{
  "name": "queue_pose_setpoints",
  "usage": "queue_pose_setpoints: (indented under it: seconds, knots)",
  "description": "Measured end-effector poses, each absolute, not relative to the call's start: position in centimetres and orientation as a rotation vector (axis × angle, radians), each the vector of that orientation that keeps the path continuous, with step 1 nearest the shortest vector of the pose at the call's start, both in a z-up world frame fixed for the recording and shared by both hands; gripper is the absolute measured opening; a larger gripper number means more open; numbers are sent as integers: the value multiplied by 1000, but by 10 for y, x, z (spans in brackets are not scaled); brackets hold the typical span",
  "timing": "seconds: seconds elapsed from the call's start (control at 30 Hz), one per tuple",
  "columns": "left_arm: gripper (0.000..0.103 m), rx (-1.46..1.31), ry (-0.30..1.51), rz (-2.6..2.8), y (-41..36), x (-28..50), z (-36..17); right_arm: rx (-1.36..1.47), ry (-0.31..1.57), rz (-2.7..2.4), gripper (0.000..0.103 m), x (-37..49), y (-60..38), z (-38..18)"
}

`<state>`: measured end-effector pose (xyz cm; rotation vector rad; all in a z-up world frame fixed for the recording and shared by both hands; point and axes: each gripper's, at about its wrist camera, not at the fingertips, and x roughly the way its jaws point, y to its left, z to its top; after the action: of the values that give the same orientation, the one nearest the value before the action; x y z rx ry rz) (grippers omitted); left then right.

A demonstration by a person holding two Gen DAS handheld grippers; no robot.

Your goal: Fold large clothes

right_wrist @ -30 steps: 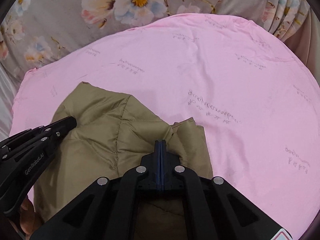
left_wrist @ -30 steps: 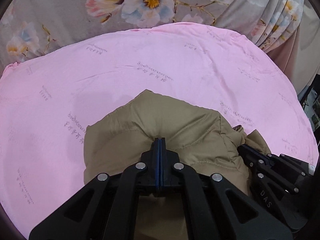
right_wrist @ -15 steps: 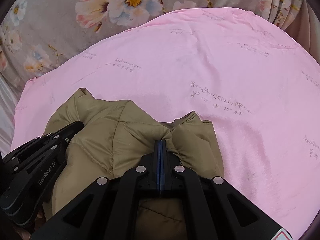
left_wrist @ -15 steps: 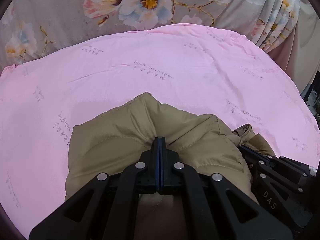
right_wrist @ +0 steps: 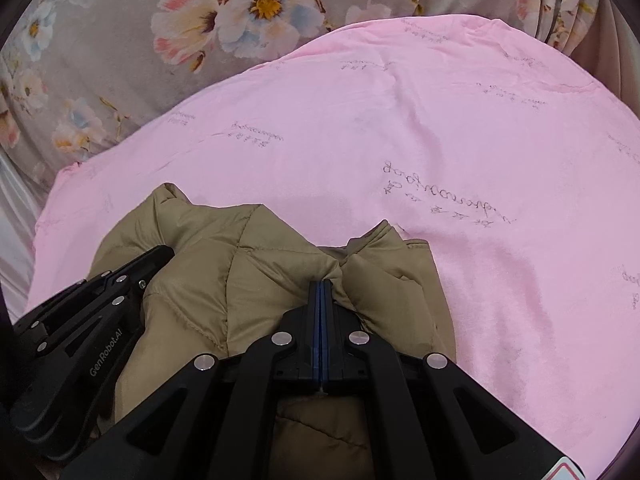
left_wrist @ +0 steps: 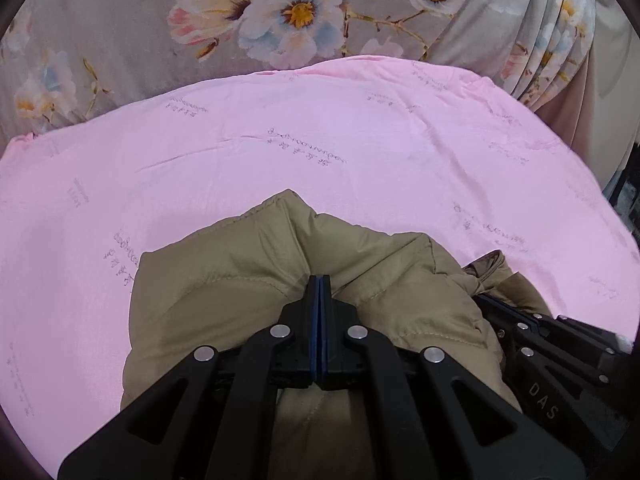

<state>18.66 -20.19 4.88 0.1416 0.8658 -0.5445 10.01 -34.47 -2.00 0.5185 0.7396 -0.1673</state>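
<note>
- The left tool (left_wrist: 319, 280) is pinching a fold of the khaki quilted jacket (left_wrist: 240, 288), its blue-lined jaws pressed together with the fabric bunching up right at their tips.
- The right tool (right_wrist: 322, 284) is likewise clamping a gathered pleat of the same jacket, jaws closed tight, stitched seams radiating away from the pinch.
- The jacket is lying bunched on the pink sheet (left_wrist: 280, 132), close under both tools, with its far edge peaking up toward the middle of the sheet.
- In the left wrist view the right tool is showing at the lower right edge, just beside the jacket's folded collar-like flap; in the right wrist view the left tool is resting against the jacket's left side.
- The pink sheet, printed with faint grey script, is covering the surface around the jacket on all visible sides.
- A grey floral fabric (right_wrist: 200, 28) is lying beyond the sheet's far edge.
</note>
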Motion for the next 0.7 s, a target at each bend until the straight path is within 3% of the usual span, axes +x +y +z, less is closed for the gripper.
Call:
queue_pose_setpoints:
  seconds: [0.1, 0.13, 0.17, 0.2, 0.23, 0.27, 0.33, 0.43, 0.57, 0.7]
  knots:
    - [3, -22, 909, -594, -163, 184, 61, 600, 686, -157, 4, 62, -355, 0]
    - [8, -51, 913, -597, -152, 180, 66, 612, 662, -161, 21, 47, -358, 7]
    - [22, -81, 917, -604, -136, 174, 73, 619, 642, -173, 36, 27, -360, 15]
    - [51, -90, 925, -603, -121, 166, 79, 615, 638, -197, 71, 13, -362, 19]
    - [73, -89, 924, -587, -110, 158, 83, 606, 649, -212, 80, -1, -364, 20]
    - [97, -90, 915, -550, -97, 149, 87, 604, 680, -200, 80, -8, -366, 18]
    - [98, -96, 919, -547, -78, 137, 87, 647, 756, -146, 80, -17, -369, 6]
    - [98, -173, 1079, -587, -61, 136, 61, 787, 822, -28, 80, -22, -368, -24]
    - [98, -319, 1204, -656, -53, 134, 28, 972, 803, 128, 83, -27, -359, -53]
    - [98, -343, 1210, -712, -65, 124, 19, 942, 756, 146, 87, -28, -340, -51]
